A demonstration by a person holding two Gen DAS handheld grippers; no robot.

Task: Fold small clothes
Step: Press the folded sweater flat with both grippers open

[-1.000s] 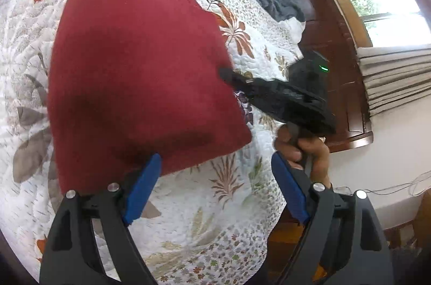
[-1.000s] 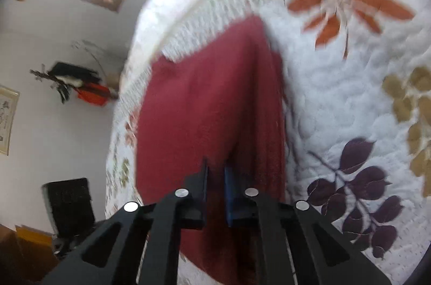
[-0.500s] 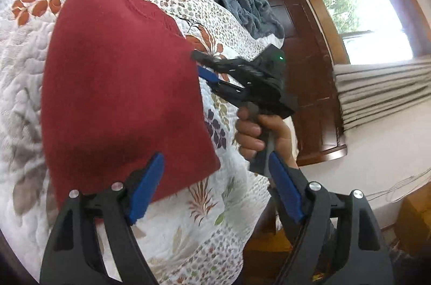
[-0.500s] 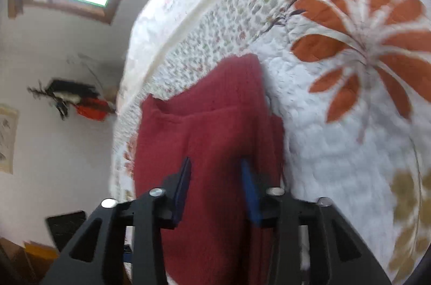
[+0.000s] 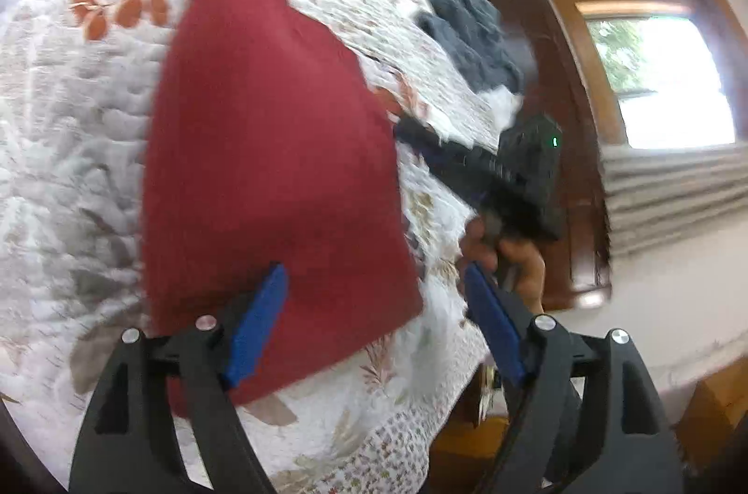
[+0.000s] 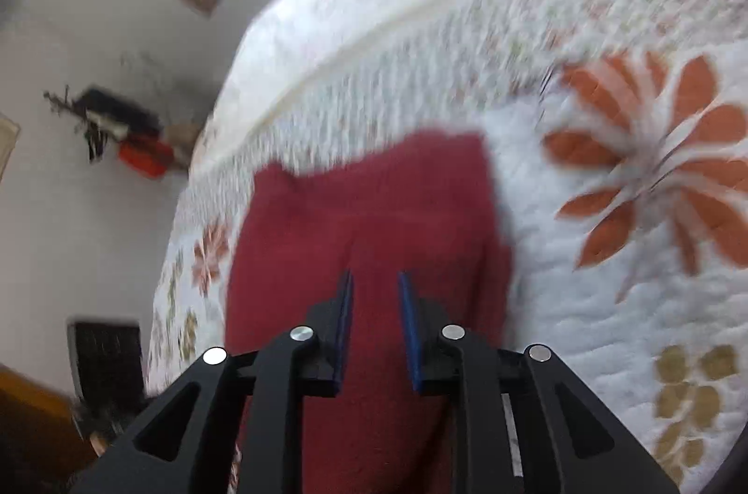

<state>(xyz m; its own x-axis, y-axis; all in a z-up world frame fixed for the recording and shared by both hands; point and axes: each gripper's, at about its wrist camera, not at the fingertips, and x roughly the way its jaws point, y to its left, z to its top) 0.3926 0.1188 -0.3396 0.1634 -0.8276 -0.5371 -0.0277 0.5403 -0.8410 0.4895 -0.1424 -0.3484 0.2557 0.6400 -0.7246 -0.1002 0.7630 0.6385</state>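
Floral quilt [image 5: 70, 129] carries the folded red garment [image 5: 271, 167] flat. My left gripper [image 5: 374, 325] gapes wide over its near edge; my right gripper [image 6: 374, 321], fingers slightly apart, hovers above it.

Bed [image 5: 70, 110] with white floral quilt. Dark red knit garment [image 5: 262, 167] lies flat on it, folded. Crumpled grey-blue cloth [image 5: 467, 36] sits well apart, near far edge.
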